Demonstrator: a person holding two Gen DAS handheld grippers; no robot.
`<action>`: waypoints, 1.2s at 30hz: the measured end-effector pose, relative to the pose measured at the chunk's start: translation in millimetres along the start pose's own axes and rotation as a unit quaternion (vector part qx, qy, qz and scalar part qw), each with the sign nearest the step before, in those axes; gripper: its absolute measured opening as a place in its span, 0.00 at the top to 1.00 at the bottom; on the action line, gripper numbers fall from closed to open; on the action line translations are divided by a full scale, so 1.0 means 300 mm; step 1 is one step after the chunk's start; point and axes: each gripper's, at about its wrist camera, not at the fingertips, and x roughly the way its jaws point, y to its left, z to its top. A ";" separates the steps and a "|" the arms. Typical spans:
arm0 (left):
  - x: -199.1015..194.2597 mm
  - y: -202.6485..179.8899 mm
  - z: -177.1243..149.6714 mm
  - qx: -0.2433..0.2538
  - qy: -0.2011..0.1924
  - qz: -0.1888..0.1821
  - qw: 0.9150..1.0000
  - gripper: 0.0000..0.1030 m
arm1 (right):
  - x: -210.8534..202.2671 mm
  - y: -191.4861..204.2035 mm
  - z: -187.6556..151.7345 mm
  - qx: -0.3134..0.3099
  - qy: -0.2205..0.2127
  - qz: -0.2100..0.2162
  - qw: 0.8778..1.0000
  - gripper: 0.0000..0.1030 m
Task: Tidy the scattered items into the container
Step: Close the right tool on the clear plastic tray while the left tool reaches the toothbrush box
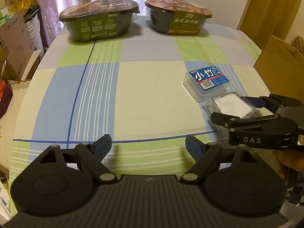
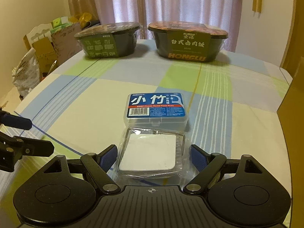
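- Left wrist view: my left gripper [image 1: 148, 146] sits at the bottom of the frame, fingers spread wide, nothing between them, only the checked tablecloth [image 1: 121, 95] underneath.
- Same view, right edge: my right gripper [image 1: 230, 107] comes in from the side, its fingers on either side of the clear plastic box [image 1: 230, 105] with a white insert. Lower right, part of my hand [image 1: 290, 161] shows behind it.
- Just above and touching that box: the blue-labelled floss pick box [image 1: 208, 80], flat on the cloth, right of centre.
- Top of the frame: two dark ready-meal bowls, one upper left [image 1: 98, 20] and one upper centre-right [image 1: 178, 17], both sealed, standing apart from each other.
- Far right edge: the cardboard box [image 1: 279, 57], flap open, beside the table.
- Right wrist view: my right gripper [image 2: 151, 157] at bottom centre, fingers open and straddling the clear plastic box [image 2: 152, 155]; the pads are near its sides, contact cannot be told.
- Floss pick box [image 2: 155, 108] in mid-frame, directly above the clear box, edges touching.
- The two bowls [image 2: 108, 39] [image 2: 188, 41] stand at the top; the cardboard box [image 2: 292, 98] fills the right edge.
- Left edge: the tips of my left gripper [image 2: 28, 134], fingers apart.
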 end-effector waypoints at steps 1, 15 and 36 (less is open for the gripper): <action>0.003 0.000 0.000 0.000 0.001 0.000 1.000 0.20 | 0.002 -0.001 -0.001 0.001 -0.002 0.000 1.000 0.15; 0.031 -0.050 0.032 0.021 -0.006 -0.002 1.000 0.20 | -0.051 -0.020 0.008 0.013 -0.007 -0.007 1.000 0.31; 0.232 -0.260 0.212 0.301 -0.025 -0.092 0.949 0.27 | -0.128 -0.151 0.049 0.037 0.021 -0.034 0.999 0.31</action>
